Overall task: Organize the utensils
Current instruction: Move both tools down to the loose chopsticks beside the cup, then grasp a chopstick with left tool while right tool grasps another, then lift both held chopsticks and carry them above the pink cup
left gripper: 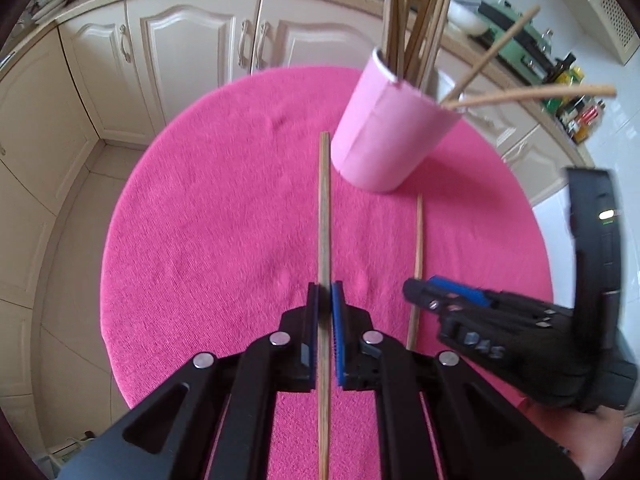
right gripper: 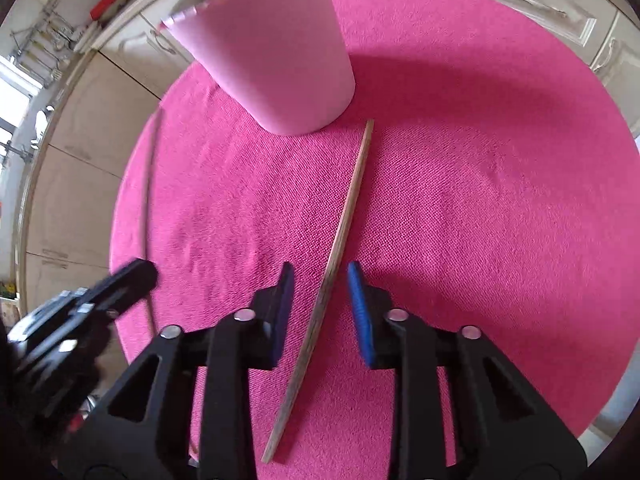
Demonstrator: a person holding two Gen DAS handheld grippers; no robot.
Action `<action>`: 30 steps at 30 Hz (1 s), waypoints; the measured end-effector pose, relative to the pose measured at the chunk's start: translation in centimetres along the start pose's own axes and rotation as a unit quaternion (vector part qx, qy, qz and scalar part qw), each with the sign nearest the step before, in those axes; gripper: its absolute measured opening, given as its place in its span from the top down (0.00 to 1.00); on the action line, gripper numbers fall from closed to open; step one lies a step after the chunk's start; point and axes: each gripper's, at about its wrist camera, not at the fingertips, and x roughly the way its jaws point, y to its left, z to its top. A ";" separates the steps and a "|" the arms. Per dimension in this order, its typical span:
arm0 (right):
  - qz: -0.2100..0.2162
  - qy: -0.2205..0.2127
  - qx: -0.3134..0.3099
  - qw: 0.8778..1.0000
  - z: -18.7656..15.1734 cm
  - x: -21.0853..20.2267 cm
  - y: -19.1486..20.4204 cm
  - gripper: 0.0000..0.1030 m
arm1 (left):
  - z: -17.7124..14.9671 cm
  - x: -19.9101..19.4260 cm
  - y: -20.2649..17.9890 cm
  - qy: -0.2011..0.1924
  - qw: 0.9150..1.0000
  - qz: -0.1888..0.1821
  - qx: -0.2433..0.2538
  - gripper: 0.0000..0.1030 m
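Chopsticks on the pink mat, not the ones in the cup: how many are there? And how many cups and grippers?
Chopsticks on the mat: 2
Cups: 1
Grippers: 2, left gripper, right gripper
Total: 5

Motion-blurred at eight o'clock in the right wrist view: left gripper (right gripper: 132,276), jaw state unreadable there. Cropped at twelve o'clock: pink cup (right gripper: 272,52) rim and chopsticks inside (left gripper: 416,20). Hidden beneath right gripper (left gripper: 424,292): part of second chopstick (left gripper: 418,240)
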 end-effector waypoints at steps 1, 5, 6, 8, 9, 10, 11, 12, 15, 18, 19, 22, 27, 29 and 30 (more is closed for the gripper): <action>-0.001 0.006 -0.001 1.000 0.1 0.3 0.0 0.77 | 0.2 -0.4 0.1 -0.008 1.000 -0.004 -0.001 0.93; -0.024 0.007 -0.021 0.999 0.3 0.3 0.5 0.89 | 0.6 -1.4 0.3 -0.029 1.000 -0.010 -0.004 0.93; -0.022 0.009 -0.022 0.999 0.4 0.3 0.4 0.90 | 0.7 -1.5 0.3 -0.033 0.999 -0.011 -0.005 0.93; -0.013 0.014 -0.023 1.000 0.5 0.2 0.0 0.92 | 1.3 -1.2 -0.3 -0.040 0.999 -0.014 -0.004 0.93; -0.008 0.016 -0.020 1.000 0.6 0.2 -0.5 0.93 | 1.4 -1.3 -0.5 -0.044 0.999 -0.015 -0.002 0.93; -0.002 0.017 -0.014 1.000 0.7 0.2 -0.8 0.93 | 1.5 -1.5 -0.5 -0.050 0.999 -0.015 0.001 0.93; 0.000 0.018 -0.010 1.000 0.7 0.0 -1.2 0.93 | 1.7 -1.7 -0.6 -0.054 0.998 -0.017 0.002 0.93; -0.002 0.018 -0.008 1.000 0.7 -0.2 -1.5 0.93 | 1.8 -1.8 -0.6 -0.057 0.998 -0.017 0.004 0.93; -0.005 0.016 -0.002 1.000 0.5 -1.0 -3.2 0.93 | 2.2 -2.4 -0.9 -0.067 0.998 -0.021 0.006 0.93; -0.004 0.009 0.007 1.000 0.5 -2.0 -5.1 0.93 | 2.8 -2.8 -1.0 -0.083 0.996 -0.024 0.004 0.93; 0.004 0.002 0.016 1.000 0.6 -2.4 -5.9 0.93 | 2.8 -3.1 -1.1 -0.090 0.996 -0.027 0.003 0.93; 0.036 -0.024 0.039 0.998 0.7 -3.7 -7.6 0.93 | 3.4 -4.1 -1.1 -0.126 0.991 -0.042 0.001 0.93; 0.082 -0.088 0.052 0.991 1.3 -6.6 -9.3 0.93 | 5.4 -6.7 -1.4 -0.199 0.978 -0.065 0.003 0.93; 0.091 -0.115 0.046 0.988 1.9 -7.7 -9.5 0.93 | 6.2 -7.3 -1.7 -0.220 0.973 -0.069 0.005 0.93; 0.093 -0.126 0.043 0.987 2.2 -8.3 -9.6 0.93 | 6.8 -7.7 -2.0 -0.231 0.970 -0.072 0.007 0.93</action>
